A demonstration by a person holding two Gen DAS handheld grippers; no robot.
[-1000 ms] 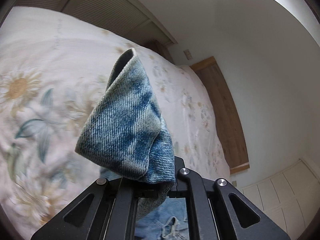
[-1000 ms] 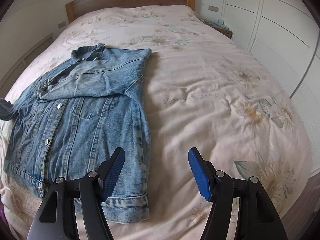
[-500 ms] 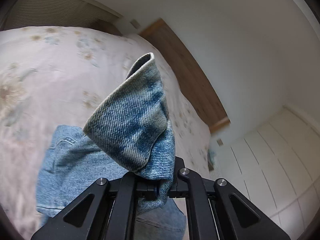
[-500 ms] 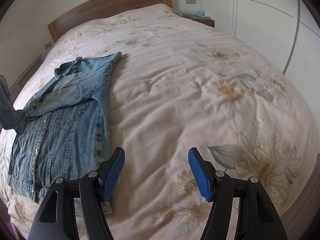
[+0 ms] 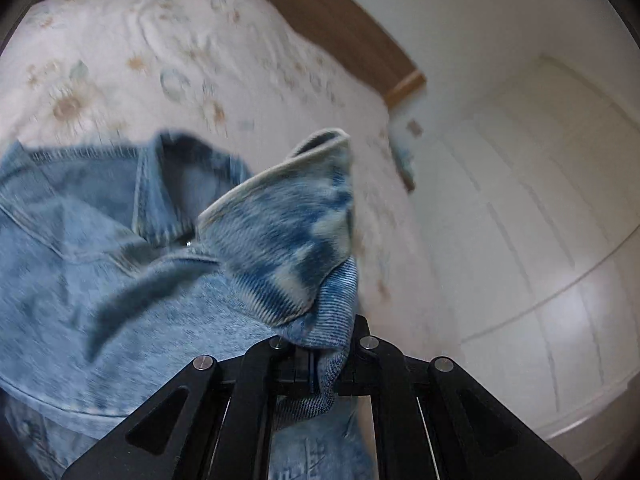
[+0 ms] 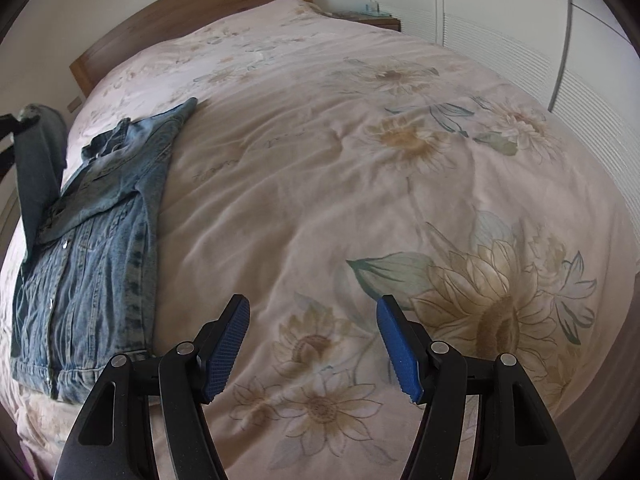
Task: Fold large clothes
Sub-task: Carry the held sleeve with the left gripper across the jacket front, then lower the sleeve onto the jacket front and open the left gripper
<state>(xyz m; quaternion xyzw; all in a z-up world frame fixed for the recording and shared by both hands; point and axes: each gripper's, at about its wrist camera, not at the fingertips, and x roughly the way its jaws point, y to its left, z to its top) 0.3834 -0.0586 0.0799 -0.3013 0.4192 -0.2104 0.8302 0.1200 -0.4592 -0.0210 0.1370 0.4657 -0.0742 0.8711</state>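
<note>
- Left wrist view: our left gripper (image 5: 316, 360) is clamped on a sleeve cuff (image 5: 288, 240) of the denim jacket (image 5: 100, 264), held above the collar (image 5: 168, 200) and chest. We judge the fold is midway: this sleeve is not yet laid across the front. The frame is blurred; the floral bedspread (image 5: 160, 40), a wooden headboard (image 5: 352, 28) and white wardrobe doors (image 5: 540, 200) show behind.
- Right wrist view: our right gripper (image 6: 314, 350) hangs with its blue pads wide apart, holding nothing, above the bedspread (image 6: 360, 184). The jacket (image 6: 96, 272) lies at the bed's left side, one sleeve folded over its chest, the other raised. The body is still to be folded.
</note>
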